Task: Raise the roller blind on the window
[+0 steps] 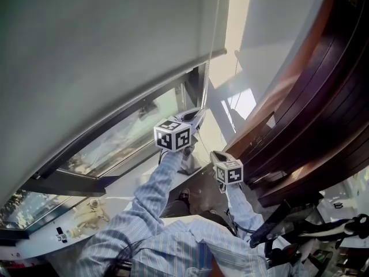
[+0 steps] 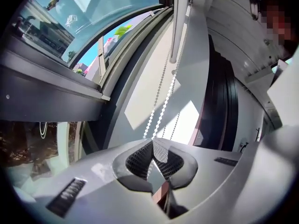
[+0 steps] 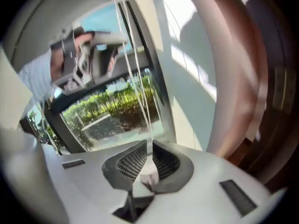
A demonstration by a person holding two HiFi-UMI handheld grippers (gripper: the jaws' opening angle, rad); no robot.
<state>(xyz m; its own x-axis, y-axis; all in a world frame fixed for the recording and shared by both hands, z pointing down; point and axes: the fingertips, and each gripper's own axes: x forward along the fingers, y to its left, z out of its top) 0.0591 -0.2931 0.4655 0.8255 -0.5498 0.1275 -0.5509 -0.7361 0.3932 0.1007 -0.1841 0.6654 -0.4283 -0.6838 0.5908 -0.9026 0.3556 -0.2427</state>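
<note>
The grey roller blind [image 1: 98, 51] covers the upper part of the window, and its bottom bar [image 1: 144, 92] hangs above a strip of bare glass. A white bead chain [image 1: 214, 27] drops beside the blind's right edge. My left gripper [image 1: 195, 117] is the higher one; in the left gripper view it [image 2: 153, 143] is shut on one strand of the bead chain [image 2: 163, 101]. My right gripper [image 1: 216, 154] is just below it. In the blurred right gripper view it [image 3: 149, 143] shows a narrow slit between its jaws, and the bead chain [image 3: 135, 92] runs down into that slit.
The window glass [image 1: 127, 137] and its dark frame lie left of the chain. The white sill [image 1: 75, 224] holds small objects. A white wall strip [image 1: 230, 103] and dark curved wooden panels [image 1: 311, 114] stand close on the right. The person's striped sleeves fill the foreground.
</note>
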